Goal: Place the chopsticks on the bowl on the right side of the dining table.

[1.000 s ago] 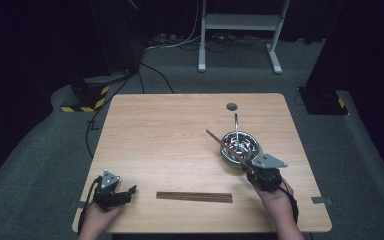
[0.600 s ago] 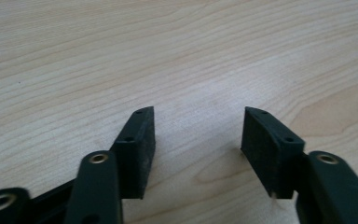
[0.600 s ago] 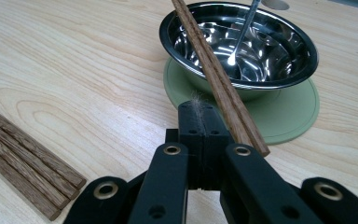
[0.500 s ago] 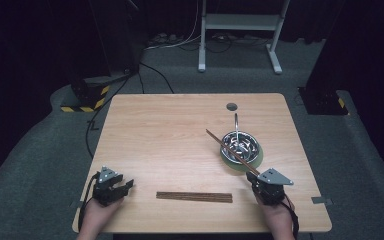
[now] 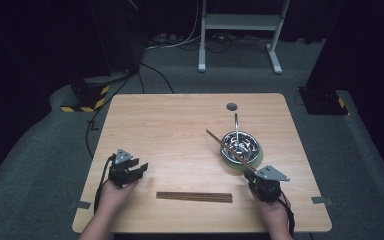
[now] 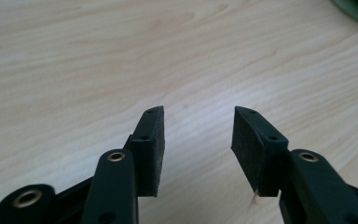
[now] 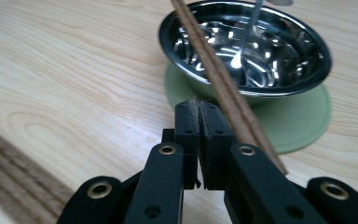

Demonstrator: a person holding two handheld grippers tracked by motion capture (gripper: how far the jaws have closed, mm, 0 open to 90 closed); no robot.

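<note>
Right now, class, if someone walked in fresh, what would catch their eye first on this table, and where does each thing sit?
The shiny steel bowl on its green mat at the right of the table, with chopsticks slanting across its rim. Just nearer the person, the right hand-held gripper sits with jaws shut, beside the chopsticks' near end. Another bundle of chopsticks lies flat along the near edge, and the left hand-held gripper is open over bare wood.

Pair of brown wooden chopsticks [image 5: 228, 149], laid slanting across the rim of a shiny steel bowl [image 5: 240, 145] on a round green mat [image 5: 245, 161], near the desk's [image 5: 170, 125] right edge, another dark pair [image 5: 194, 197] flat along the front edge
</note>
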